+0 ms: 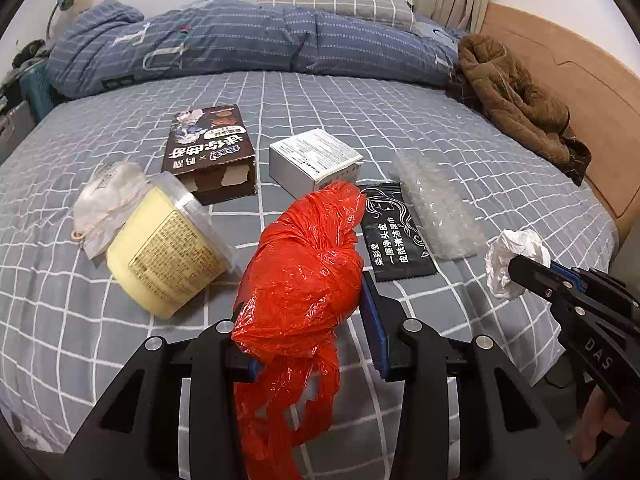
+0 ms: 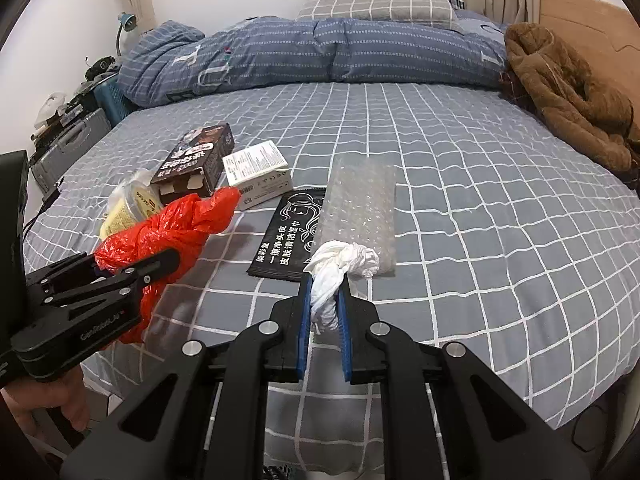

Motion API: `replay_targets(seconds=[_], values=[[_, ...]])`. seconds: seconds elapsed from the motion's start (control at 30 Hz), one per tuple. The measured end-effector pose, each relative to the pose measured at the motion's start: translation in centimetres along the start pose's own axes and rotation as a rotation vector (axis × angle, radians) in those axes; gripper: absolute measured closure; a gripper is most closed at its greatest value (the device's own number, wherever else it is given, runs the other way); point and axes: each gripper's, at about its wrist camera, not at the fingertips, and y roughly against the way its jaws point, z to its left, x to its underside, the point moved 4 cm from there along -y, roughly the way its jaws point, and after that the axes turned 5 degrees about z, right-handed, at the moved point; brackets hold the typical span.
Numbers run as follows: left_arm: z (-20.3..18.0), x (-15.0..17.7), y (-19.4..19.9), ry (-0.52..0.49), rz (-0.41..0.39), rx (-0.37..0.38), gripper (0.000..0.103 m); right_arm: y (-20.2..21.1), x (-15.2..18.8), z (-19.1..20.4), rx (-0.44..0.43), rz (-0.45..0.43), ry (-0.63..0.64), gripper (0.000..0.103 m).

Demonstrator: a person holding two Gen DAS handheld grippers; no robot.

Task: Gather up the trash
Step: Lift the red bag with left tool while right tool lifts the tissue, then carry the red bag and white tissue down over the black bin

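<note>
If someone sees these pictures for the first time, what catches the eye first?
The bright red plastic bag, held in the left tongs above the checked bed sheet. Next, the crumpled white tissue pinched in the right tongs, with the black sachet lying just beyond it.

Nightstand clutter (image 2: 64,116) too small

Both grippers are matte black plastic w/ angular linkage arms & round silver screw heads at the pivots. Left gripper (image 1: 308,320) has blue ribbed pads; right gripper (image 2: 325,292) has the same blue strips inside its fingers. White lettering on the side housings, "DAS" on one. Bare skin of hands visible behind the handles.
</note>
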Motion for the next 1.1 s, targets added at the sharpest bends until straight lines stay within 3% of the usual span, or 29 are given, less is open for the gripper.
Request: replay_targets(seconds=[1.1], values=[[0.1,4.8,5.8,0.026,-0.003,0.014,0.064,4.9,3.7,2.1,-0.012,-0.036,-0.003,0.091]])
